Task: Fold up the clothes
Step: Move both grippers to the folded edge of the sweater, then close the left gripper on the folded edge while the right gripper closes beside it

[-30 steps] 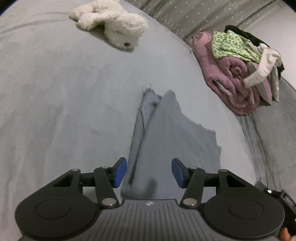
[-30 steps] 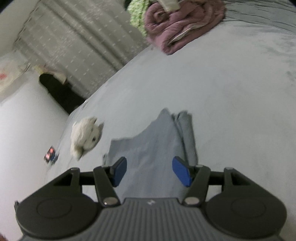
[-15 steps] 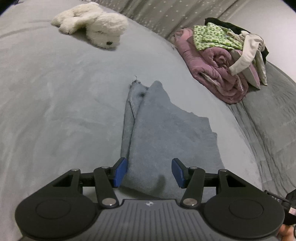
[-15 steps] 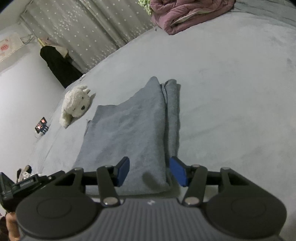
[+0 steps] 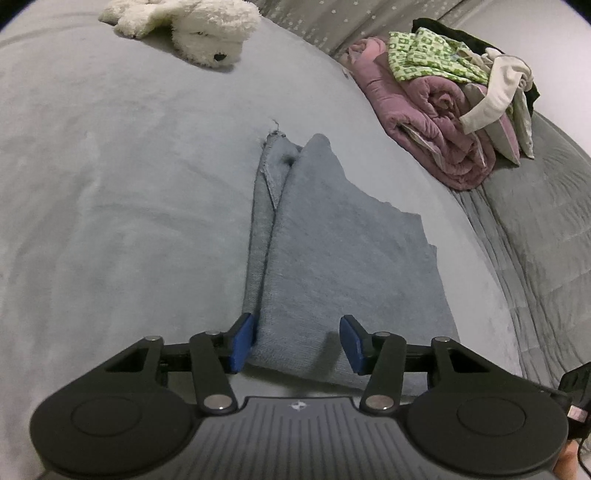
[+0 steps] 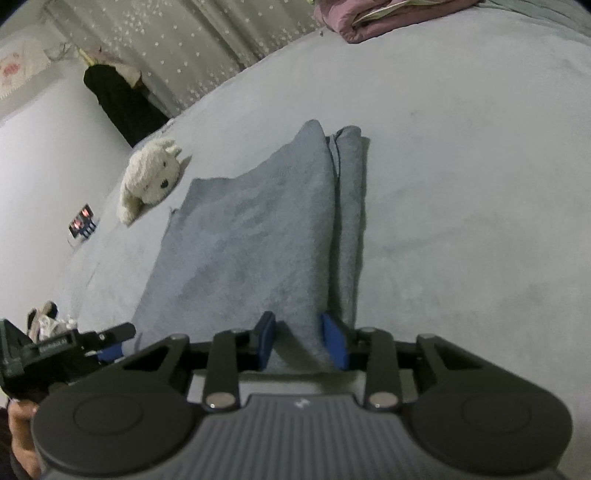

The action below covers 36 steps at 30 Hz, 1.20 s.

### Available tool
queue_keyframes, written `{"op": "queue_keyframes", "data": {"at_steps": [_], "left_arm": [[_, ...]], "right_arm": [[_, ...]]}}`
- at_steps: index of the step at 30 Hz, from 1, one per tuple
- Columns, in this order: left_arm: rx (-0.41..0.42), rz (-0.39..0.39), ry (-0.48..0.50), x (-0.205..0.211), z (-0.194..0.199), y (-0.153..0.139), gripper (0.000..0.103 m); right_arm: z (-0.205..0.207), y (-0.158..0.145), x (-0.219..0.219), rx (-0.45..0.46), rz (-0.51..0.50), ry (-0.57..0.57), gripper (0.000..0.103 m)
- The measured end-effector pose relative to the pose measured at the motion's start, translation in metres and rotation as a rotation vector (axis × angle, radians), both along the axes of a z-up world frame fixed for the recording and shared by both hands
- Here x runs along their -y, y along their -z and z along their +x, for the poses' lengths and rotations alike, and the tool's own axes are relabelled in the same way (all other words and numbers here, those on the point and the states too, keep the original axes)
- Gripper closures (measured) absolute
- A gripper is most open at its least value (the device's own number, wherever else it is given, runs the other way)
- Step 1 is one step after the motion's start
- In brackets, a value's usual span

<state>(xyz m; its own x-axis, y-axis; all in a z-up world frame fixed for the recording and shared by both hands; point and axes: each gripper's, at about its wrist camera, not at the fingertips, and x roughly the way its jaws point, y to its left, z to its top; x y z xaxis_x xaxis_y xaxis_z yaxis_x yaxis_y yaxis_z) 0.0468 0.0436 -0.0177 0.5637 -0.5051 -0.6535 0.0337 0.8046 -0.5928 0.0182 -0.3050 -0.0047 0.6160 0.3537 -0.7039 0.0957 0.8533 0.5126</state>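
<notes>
A blue-grey folded garment (image 5: 325, 258) lies flat on the grey bed; it also shows in the right wrist view (image 6: 251, 236). My left gripper (image 5: 297, 343) is open, its blue pads (image 5: 242, 341) either side of the garment's near edge, low over it. My right gripper (image 6: 301, 341) is half closed around the garment's near corner, beside a narrow folded strip (image 6: 349, 229). I cannot tell whether the pads pinch the cloth. The left gripper (image 6: 110, 345) also shows at the lower left of the right wrist view.
A white plush dog (image 5: 199, 31) lies at the far side of the bed (image 5: 110, 184); it also shows in the right wrist view (image 6: 151, 181). A pile of clothes (image 5: 443, 107) on a pink quilt sits at the right. A dotted curtain (image 6: 192, 48) hangs behind.
Both grippers have come down and forward to the garment's near edge. The right gripper's jaws have narrowed around the corner. The garment now lies flat and spread.
</notes>
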Motion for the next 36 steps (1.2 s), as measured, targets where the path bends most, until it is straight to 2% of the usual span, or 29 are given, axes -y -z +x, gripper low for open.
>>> {"op": "queue_keyframes", "data": {"at_steps": [3,4,7,13,21,25,30,36], "left_arm": [[-0.003,0.047,0.008,0.005,-0.001,0.002,0.074],[-0.006,0.061,0.002,0.007,-0.002,0.003,0.082],[-0.016,0.075,-0.009,0.005,-0.002,0.002,0.091],[-0.018,0.092,-0.006,0.001,-0.005,-0.007,0.093],[-0.029,0.148,0.003,0.007,-0.005,-0.003,0.093],[-0.018,0.160,0.005,0.006,-0.008,-0.008,0.093],[-0.008,0.176,-0.002,0.004,-0.007,-0.009,0.093],[0.000,0.192,-0.017,0.002,-0.005,-0.013,0.088]], "right_arm": [[-0.001,0.002,-0.006,-0.006,-0.036,-0.011,0.090],[-0.001,0.002,-0.010,-0.004,-0.054,-0.018,0.091],[-0.005,-0.006,-0.013,0.025,-0.072,-0.017,0.093],[-0.019,-0.028,0.000,0.084,-0.043,-0.004,0.094],[-0.012,-0.014,-0.001,0.002,-0.090,-0.002,0.094],[-0.020,-0.029,0.002,0.063,-0.077,-0.010,0.094],[-0.010,-0.009,-0.004,-0.011,-0.147,0.000,0.094],[-0.013,-0.012,-0.005,0.007,-0.167,0.013,0.090]]}}
